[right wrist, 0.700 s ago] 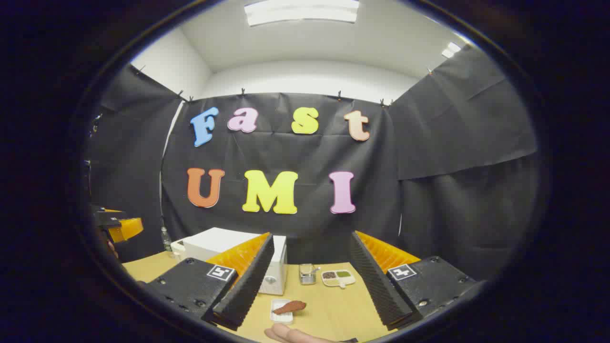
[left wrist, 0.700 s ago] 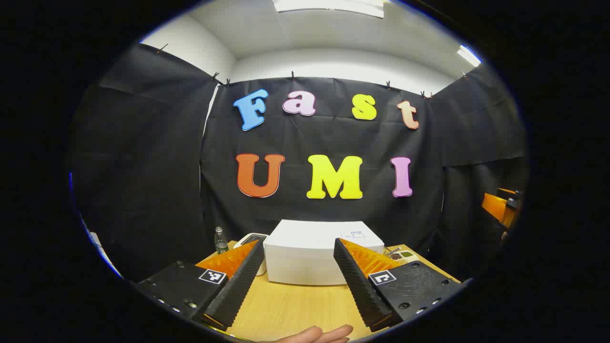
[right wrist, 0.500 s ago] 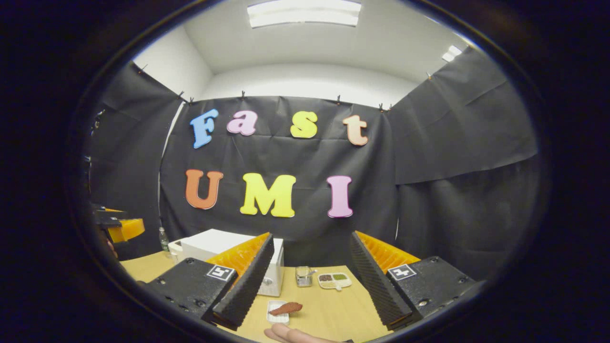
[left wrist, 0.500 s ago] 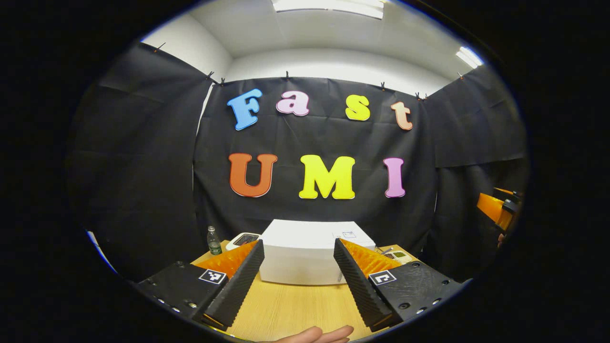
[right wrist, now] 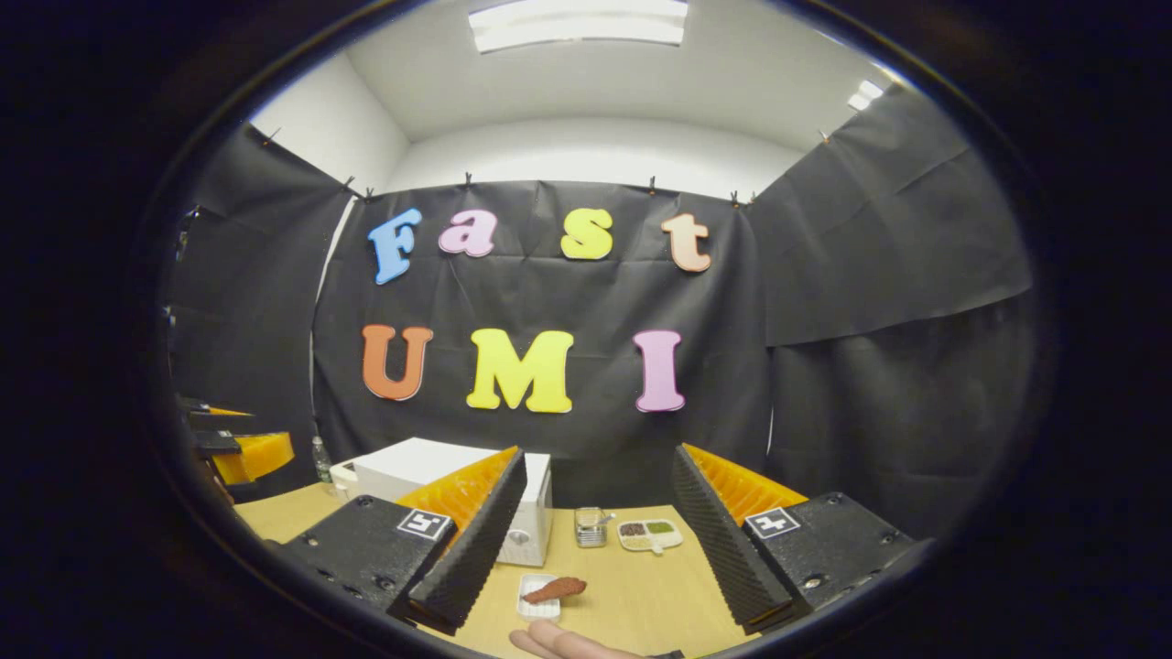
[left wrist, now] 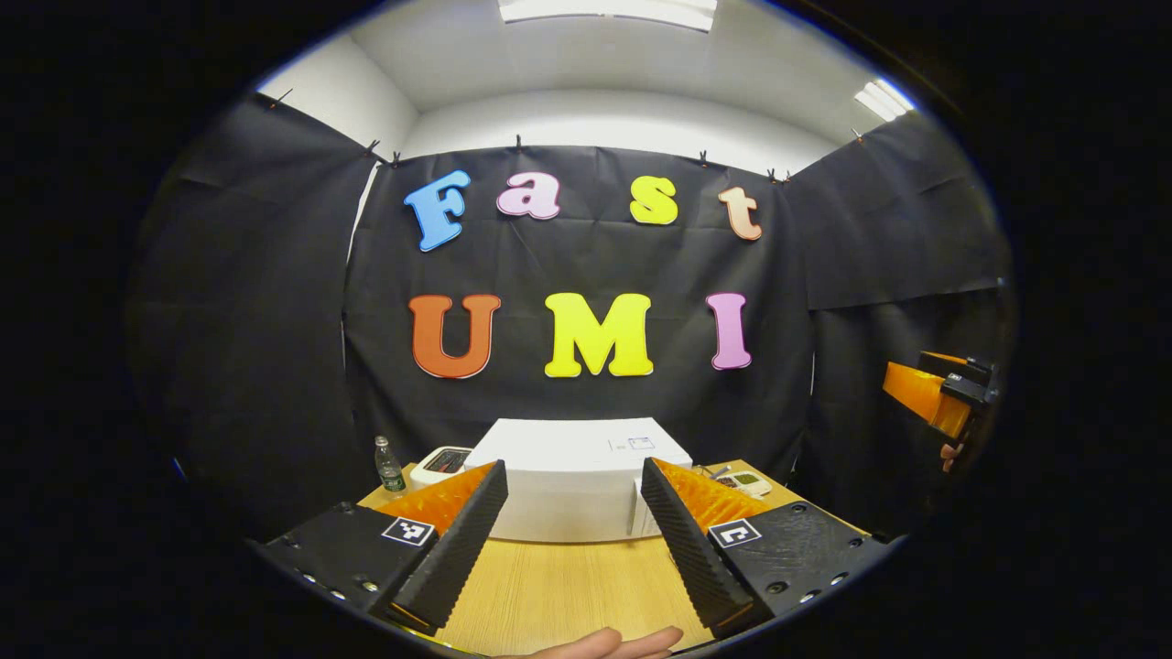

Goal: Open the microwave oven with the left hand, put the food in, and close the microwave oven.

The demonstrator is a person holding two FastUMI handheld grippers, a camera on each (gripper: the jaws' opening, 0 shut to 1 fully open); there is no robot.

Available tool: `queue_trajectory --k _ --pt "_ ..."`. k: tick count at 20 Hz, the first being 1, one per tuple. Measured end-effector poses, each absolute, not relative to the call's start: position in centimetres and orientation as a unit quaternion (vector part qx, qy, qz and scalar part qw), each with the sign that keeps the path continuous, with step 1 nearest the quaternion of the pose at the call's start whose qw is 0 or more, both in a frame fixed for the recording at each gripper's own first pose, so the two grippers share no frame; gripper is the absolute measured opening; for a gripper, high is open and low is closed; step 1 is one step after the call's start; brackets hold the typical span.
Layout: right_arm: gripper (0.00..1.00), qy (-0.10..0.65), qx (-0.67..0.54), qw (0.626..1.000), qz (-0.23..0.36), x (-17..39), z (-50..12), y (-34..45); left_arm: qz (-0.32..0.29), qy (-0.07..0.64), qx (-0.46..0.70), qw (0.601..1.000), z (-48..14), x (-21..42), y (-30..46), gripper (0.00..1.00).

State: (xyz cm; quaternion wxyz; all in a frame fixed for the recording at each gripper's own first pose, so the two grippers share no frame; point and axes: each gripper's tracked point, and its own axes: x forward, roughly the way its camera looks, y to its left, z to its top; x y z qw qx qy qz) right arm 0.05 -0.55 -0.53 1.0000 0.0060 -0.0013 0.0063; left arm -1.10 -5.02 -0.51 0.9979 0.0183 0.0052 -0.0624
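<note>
While the microwave sits shut at the back of the table, the left gripper hangs in front of it with its jaws spread wide and nothing between them. It faces the oven squarely, which suits a first reach for the door; the handle or latch cannot be made out from here. In the right gripper view the right gripper is likewise released and empty, held off to the oven's right side, probably to keep out of the door's swing and to stay near the food. That food, a brownish piece, lies on a small white tray on the table just in front of the microwave's right corner, between the right gripper's fingers as seen from behind, well short of them. A small jar and a divided dish stand farther back, beside the oven. A bottle and a white scale-like device sit to the microwave's left. By this layout no step of the task looks done: door shut, food outside.
</note>
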Motion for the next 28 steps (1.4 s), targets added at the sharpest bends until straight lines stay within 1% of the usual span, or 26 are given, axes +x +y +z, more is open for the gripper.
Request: queue_trajectory --k 8,9,10,11,16,17,18,20,23,25,26,28 --pt "1.0 -0.01 0.0 1.0 -0.002 0.8 -1.6 -1.8 -0.073 -0.001 0.013 0.997 -1.1 -0.3 -6.9 0.93" --pt "0.93 -0.009 0.001 1.0 0.0 0.7 -1.9 -1.9 -0.069 -0.005 0.011 0.998 -1.1 0.1 -7.0 0.93" --pt "1.0 -0.009 0.004 1.0 0.001 0.7 -2.2 -2.2 -0.068 -0.009 0.011 0.998 -1.2 0.5 -7.3 0.93" --pt "1.0 -0.009 0.006 1.0 0.001 0.7 -2.5 -2.4 -0.07 -0.008 0.011 0.997 -1.7 1.0 -7.8 0.93" --pt "1.0 -0.009 0.012 1.0 0.003 0.5 -3.8 -3.8 -0.085 0.017 0.022 0.996 -6.1 5.1 -10.9 0.93" --pt "0.93 -0.012 0.012 1.0 -0.002 0.7 -3.7 -4.4 -0.089 0.022 0.024 0.996 -7.1 6.3 -11.5 0.93" --pt "1.0 -0.014 0.01 1.0 -0.012 0.9 -3.8 -5.2 -0.093 0.026 0.024 0.995 -8.2 7.5 -12.2 0.93" --pt "1.0 -0.015 0.002 1.0 -0.024 1.0 -4.1 -6.4 -0.098 0.036 0.017 0.994 -10.5 9.9 -13.5 0.93" --pt "1.0 -0.015 -0.003 0.999 -0.033 1.0 -4.4 -7.9 -0.103 0.069 0.003 0.992 -14.4 13.0 -15.2 0.93" --pt "1.0 -0.01 -0.003 0.999 -0.034 1.0 -4.9 -8.2 -0.096 0.074 0.005 0.993 -16.0 15.0 -15.5 0.93" --pt "0.92 -0.002 -0.001 1.0 -0.027 0.9 -5.5 -8.0 -0.094 0.075 0.009 0.993 -16.8 15.9 -15.6 0.93" --pt "0.93 0.002 -0.001 1.0 -0.018 0.7 -5.6 -8.0 -0.084 0.078 0.016 0.993 -18.9 17.9 -15.5 0.93"
